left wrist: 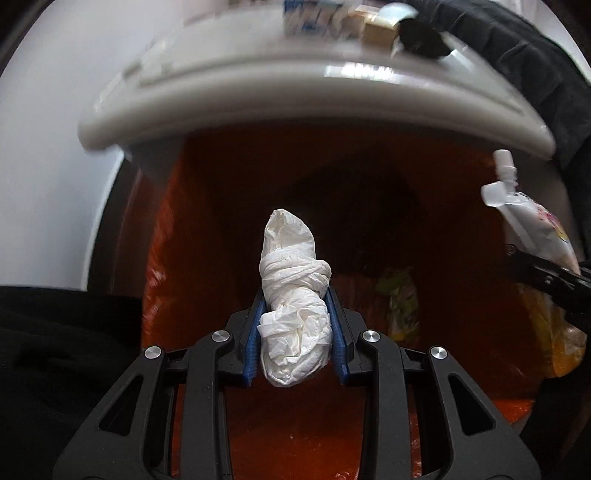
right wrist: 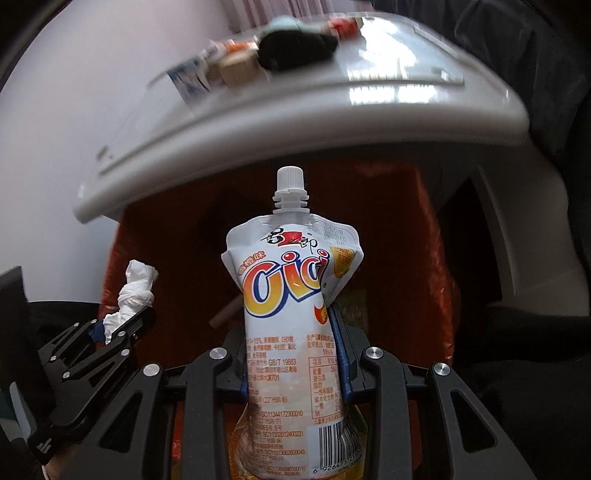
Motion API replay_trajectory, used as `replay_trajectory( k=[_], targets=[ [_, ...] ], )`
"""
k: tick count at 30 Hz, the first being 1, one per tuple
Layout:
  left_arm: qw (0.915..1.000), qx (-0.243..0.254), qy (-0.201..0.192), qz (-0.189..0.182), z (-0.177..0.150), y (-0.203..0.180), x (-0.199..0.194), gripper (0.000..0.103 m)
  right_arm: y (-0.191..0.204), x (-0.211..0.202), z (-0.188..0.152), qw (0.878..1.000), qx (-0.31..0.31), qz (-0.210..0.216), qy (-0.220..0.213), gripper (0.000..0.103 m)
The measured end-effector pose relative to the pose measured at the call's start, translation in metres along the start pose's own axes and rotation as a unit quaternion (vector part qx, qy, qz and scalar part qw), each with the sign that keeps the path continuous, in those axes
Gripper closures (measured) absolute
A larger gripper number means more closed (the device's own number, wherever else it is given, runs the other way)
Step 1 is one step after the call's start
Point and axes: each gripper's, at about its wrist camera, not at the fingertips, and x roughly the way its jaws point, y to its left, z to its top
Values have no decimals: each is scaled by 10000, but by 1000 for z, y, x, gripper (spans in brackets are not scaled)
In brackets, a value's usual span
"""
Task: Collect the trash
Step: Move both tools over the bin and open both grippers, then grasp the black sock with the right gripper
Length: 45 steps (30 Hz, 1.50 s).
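My left gripper [left wrist: 295,295] is shut on a crumpled white tissue [left wrist: 291,295] and holds it over the open mouth of a bin lined with an orange bag [left wrist: 177,229]. The tissue also shows in the right wrist view [right wrist: 135,291], with the left gripper [right wrist: 122,321] at the lower left. My right gripper [right wrist: 291,314] is shut on a white Cici drink pouch [right wrist: 288,295] with a screw cap, held upright over the same orange bag [right wrist: 432,236]. The pouch also shows at the right edge of the left wrist view [left wrist: 532,225].
A white tray-like table [left wrist: 295,99] overhangs the bin, with small boxes [left wrist: 376,29] and a black object [left wrist: 421,37] on it. It also shows in the right wrist view [right wrist: 332,122]. Wrappers [left wrist: 402,299] lie at the bin's bottom. Dark clothing [left wrist: 55,350] is at the left.
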Motion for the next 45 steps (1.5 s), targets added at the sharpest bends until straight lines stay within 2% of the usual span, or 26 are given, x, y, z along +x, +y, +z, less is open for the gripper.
replay_trajectory(
  k=[6,16,18,19,20,21,31,33,36,40,42,45],
  targets=[
    [9998,-74,170,-36,3,3,13,73,-3,22,3,9994,133,-6,329,70],
    [9999,-53,153,-10,6,2,15,71,1,28,-2,9992,98,-65,378,68],
    [9998,-96,172,-24,6,4,14,64,-1,29,-2,9989,134,-86,441,59],
    [9997,-110,220,-27,6,5,15,45,-1,30,-1,9988,166,-92,458,42],
    [9995,-151,274,36,6,5,17,27,-3,29,0,9988,215,-104,430,37],
    [9994,-192,263,105,5,6,17,25,-4,27,0,9989,266,-134,350,37],
    [9994,-249,239,78,6,7,15,24,-15,13,7,9985,515,-75,174,37],
    [9996,-264,139,-25,8,6,11,24,-16,4,17,9985,548,-19,76,37],
    [9995,-267,-33,-175,12,3,3,24,-16,-10,52,9987,488,-3,-167,37],
    [9994,-163,-193,-240,15,-1,-4,24,-16,-20,115,9979,392,100,-506,37],
    [9993,-119,-271,-223,16,-2,-6,24,-17,-17,142,9975,480,232,-463,37],
    [9993,-124,-288,-226,18,-3,-7,24,-24,-7,182,9934,951,494,-414,37]
  ],
)
